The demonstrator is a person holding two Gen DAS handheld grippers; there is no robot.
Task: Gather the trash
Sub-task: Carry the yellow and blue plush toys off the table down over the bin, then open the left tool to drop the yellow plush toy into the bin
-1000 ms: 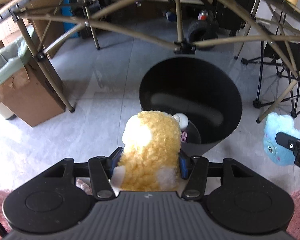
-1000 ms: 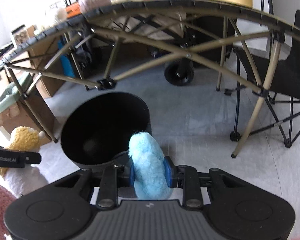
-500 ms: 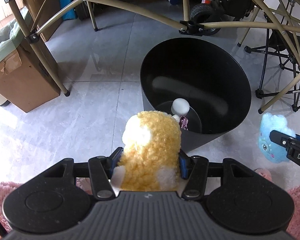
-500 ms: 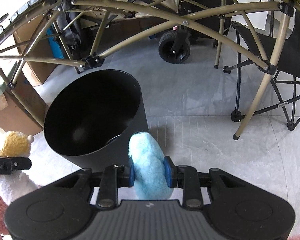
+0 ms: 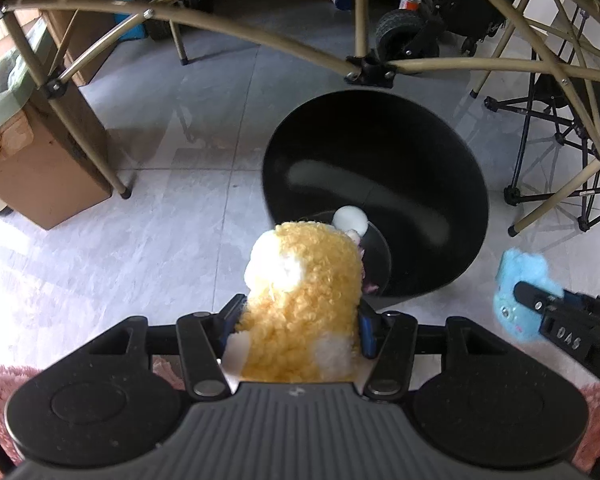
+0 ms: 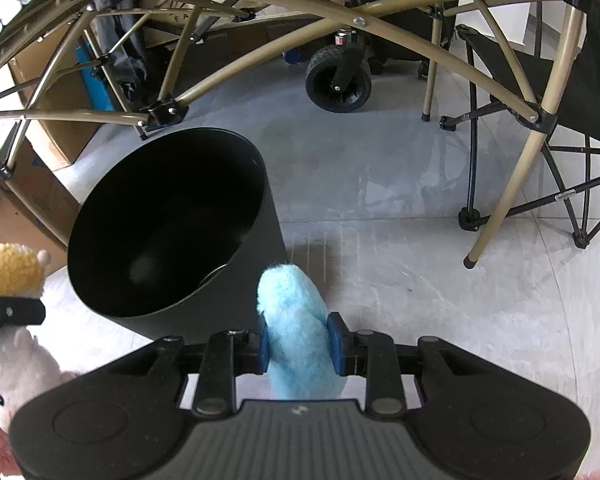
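Now both my grippers hang over the tiled floor (image 6: 400, 208) beside the black bin (image 5: 380, 184), each lower and tipped more steeply than a second ago, so the table top has slid out of view and only its tan frame (image 5: 260, 40) arches overhead. My left gripper (image 5: 300, 320) stays clamped on the yellow plush toy (image 5: 304, 280), which stands just short of the bin's near rim. My right gripper (image 6: 300, 344) stays clamped on the blue plush toy (image 6: 296, 320), held just beside the bin's outer wall. Only the left camera looks down to the bin's bottom, where a white ball (image 5: 350, 220) and something pinkish lie; from the right, the bin's inside is dark. Only the right camera shows a white plush face hanging below the left gripper's fingers, along with the black wheel (image 6: 338, 80) and folding chair (image 6: 540, 92) behind.
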